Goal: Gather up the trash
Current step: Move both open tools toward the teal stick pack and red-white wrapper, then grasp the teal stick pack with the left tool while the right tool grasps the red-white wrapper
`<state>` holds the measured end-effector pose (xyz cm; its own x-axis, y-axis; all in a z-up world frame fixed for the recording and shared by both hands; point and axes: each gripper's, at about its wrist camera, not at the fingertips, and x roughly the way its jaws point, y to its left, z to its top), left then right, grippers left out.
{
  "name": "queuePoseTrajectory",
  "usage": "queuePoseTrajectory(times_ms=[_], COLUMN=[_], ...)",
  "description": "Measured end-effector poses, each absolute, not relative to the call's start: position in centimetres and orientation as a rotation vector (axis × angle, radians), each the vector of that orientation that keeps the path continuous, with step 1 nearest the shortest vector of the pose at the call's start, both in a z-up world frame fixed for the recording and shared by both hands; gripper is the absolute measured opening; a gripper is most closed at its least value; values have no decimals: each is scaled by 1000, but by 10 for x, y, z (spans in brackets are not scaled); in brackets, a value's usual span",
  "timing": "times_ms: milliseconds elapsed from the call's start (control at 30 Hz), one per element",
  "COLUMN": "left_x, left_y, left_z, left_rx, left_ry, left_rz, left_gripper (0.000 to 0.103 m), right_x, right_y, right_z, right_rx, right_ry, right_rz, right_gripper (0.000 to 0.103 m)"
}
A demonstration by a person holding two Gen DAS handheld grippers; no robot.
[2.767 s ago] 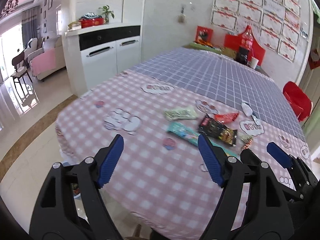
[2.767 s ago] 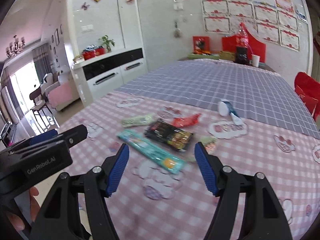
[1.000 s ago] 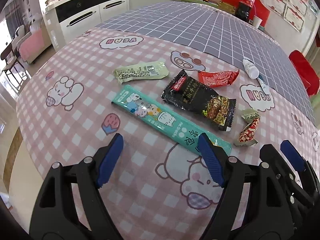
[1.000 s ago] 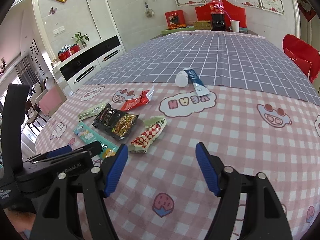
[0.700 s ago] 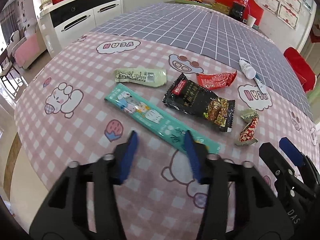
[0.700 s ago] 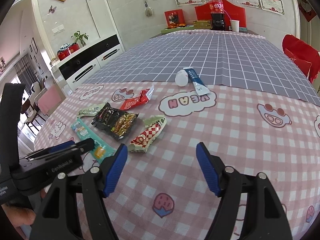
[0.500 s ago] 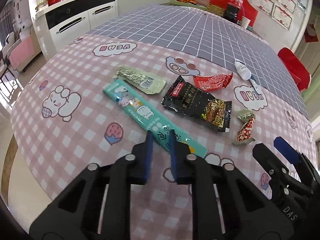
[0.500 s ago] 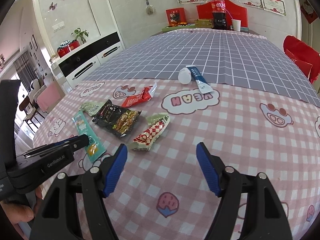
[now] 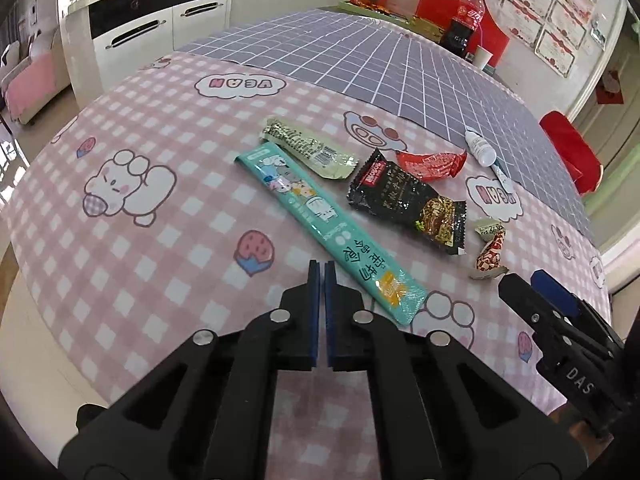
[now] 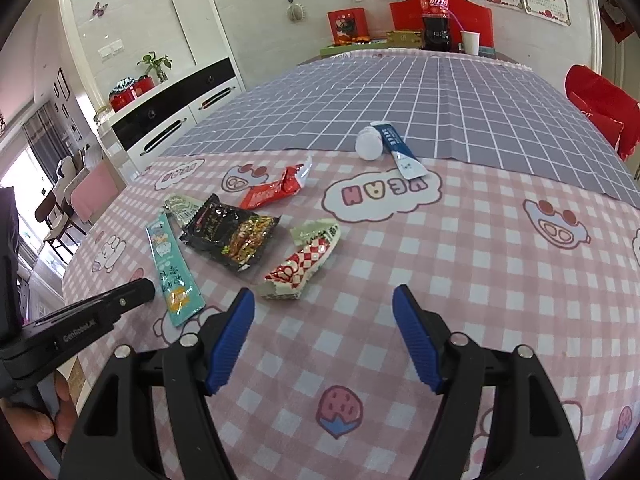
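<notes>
Several wrappers lie on the pink checked tablecloth. There is a long teal wrapper, a black snack bag, a red wrapper, a pale green wrapper and a red-and-white checked wrapper. My left gripper is shut just left of the teal wrapper's near end, and nothing shows between its pads. My right gripper stands open and empty, just short of the checked wrapper.
A small white bottle and a blue tube lie where the grey grid cloth begins. A cola bottle and a paper cup stand at the far end. A white cabinet stands at the left, a red chair at the right.
The left jaws have gone from wide open to shut, and the gripper has shifted beside the teal wrapper. That wrapper has swung to lie more lengthwise. The right gripper has kept still.
</notes>
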<state>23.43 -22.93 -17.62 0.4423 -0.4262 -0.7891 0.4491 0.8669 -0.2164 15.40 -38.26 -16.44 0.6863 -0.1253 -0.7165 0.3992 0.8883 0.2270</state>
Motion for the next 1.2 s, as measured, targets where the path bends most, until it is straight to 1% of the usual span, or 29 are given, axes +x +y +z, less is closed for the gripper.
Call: queuePoseTrajectory(times_ms=[133, 233, 267, 300, 333, 367, 433, 600, 700, 767, 800, 867, 967, 1133, 1200], left_x=[241, 241, 241, 242, 243, 243, 243, 256, 257, 254, 254, 254, 256, 261, 261], left_y=[-220, -225, -225, -226, -228, -229, -235, -256, -272, -278, -275, -274, -266, -248, -242], left_z=[-178, -176, -174, -174, -173, -171, -168, -173, -176, -178, -177, -177, -177, -177, -177], left_rx=[-85, -74, -82, -90, -94, -88, -39, 27, 132, 200, 192, 202, 181, 84, 53], left_ry=[1016, 1011, 1010, 1011, 1007, 991, 949, 961, 939, 898, 892, 879, 870, 875, 886], left_rz=[-556, -564, -568, -569, -558, -551, -530, -479, -431, -400, -406, -419, -435, -492, -514], left_gripper=[4, 4, 7, 15, 51, 73, 72, 72, 70, 50, 48, 35, 28, 25, 25], right_x=[156, 157, 158, 158, 159, 160, 162, 165, 168, 172, 174, 179, 191, 203, 204], right_y=[-382, -380, -380, -379, -379, -379, -379, -383, -388, -391, -391, -392, -389, -379, -377], right_z=[-165, -164, -164, -164, -164, -164, -164, -163, -163, -162, -161, -161, -164, -167, -167], right_rx=[384, 383, 381, 378, 377, 377, 372, 389, 408, 417, 412, 405, 386, 282, 263], right_ry=[766, 763, 764, 766, 768, 768, 770, 771, 773, 774, 776, 785, 819, 869, 874], right_rz=[-309, -312, -312, -311, -312, -310, -309, -310, -315, -317, -321, -325, -325, -357, -370], right_gripper=[71, 71, 71, 71, 71, 71, 71, 71, 71, 72, 72, 73, 73, 71, 59])
